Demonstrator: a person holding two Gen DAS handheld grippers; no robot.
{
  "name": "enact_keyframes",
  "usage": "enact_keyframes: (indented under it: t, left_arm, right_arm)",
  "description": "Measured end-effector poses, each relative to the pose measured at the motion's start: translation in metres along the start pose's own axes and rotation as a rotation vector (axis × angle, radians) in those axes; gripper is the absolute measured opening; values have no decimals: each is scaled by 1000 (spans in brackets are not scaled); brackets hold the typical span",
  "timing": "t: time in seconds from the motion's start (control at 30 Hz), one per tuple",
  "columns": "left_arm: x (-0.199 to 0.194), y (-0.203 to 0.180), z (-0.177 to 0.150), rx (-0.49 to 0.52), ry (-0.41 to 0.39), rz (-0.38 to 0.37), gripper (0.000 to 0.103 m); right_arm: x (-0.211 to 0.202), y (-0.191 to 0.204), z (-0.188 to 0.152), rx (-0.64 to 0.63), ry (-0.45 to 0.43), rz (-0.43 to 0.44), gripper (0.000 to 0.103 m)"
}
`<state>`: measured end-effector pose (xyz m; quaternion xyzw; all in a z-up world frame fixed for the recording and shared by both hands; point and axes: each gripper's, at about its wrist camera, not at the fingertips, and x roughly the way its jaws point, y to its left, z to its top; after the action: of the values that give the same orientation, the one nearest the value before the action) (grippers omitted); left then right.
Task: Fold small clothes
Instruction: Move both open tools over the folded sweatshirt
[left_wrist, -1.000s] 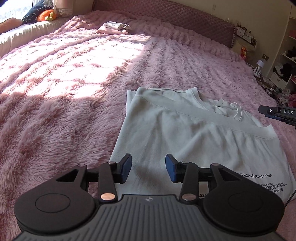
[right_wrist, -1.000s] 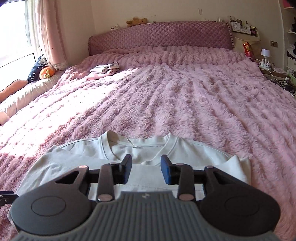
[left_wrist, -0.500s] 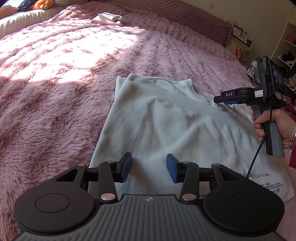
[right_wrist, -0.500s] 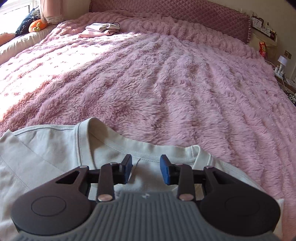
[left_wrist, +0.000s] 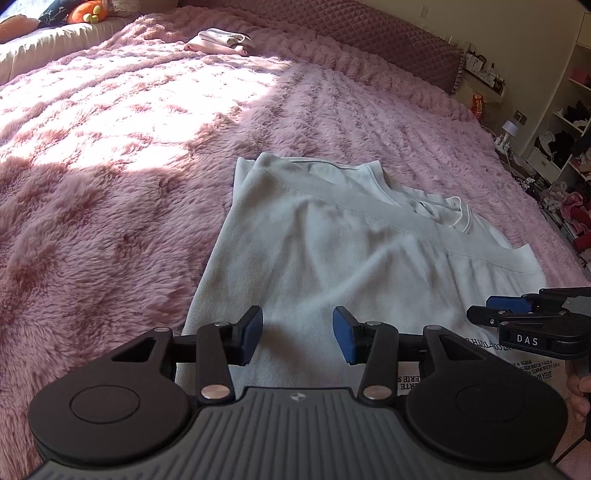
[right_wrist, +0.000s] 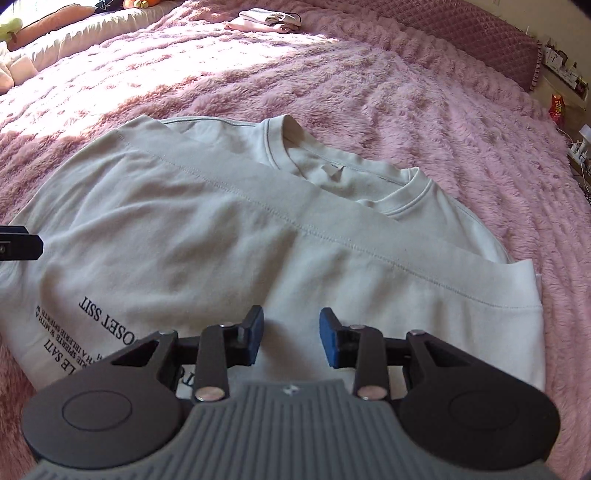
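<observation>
A pale grey-white T-shirt (left_wrist: 332, 251) with black printed text lies on the pink furry bedspread (left_wrist: 110, 147), its lower part folded up over the chest so the hem runs below the collar. It also shows in the right wrist view (right_wrist: 221, 236). My left gripper (left_wrist: 297, 334) is open and empty, just above the shirt's near left part. My right gripper (right_wrist: 291, 334) is open and empty above the shirt's near edge; it also shows in the left wrist view (left_wrist: 487, 310) at the right.
A small pile of folded clothes (left_wrist: 221, 40) lies far back on the bed, also in the right wrist view (right_wrist: 266, 18). A padded headboard (left_wrist: 388, 40) is behind. Shelves and clutter (left_wrist: 561, 147) stand at the right. Cushions and a plush toy (left_wrist: 85, 11) are far left.
My right gripper has pulled back from the collar toward the near edge of the shirt and dropped lower. My left gripper stays over the shirt's near left part. Both stay open.
</observation>
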<state>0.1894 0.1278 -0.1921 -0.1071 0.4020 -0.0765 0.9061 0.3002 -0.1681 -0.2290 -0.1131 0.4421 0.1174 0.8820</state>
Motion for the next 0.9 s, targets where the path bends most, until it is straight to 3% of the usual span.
enact_keyframes:
  t: [0.17, 0.37, 0.9]
  left_arm:
    - [-11, 0, -9, 15, 23, 17, 52]
    - [-19, 0, -20, 12, 44, 32, 52]
    - [-38, 7, -23, -15, 49, 59, 53]
  right_arm:
    - [-36, 15, -36, 14, -3, 4, 30]
    - [-60, 27, -55, 17, 20, 12, 30]
    - [-61, 35, -72, 32, 46, -11, 31]
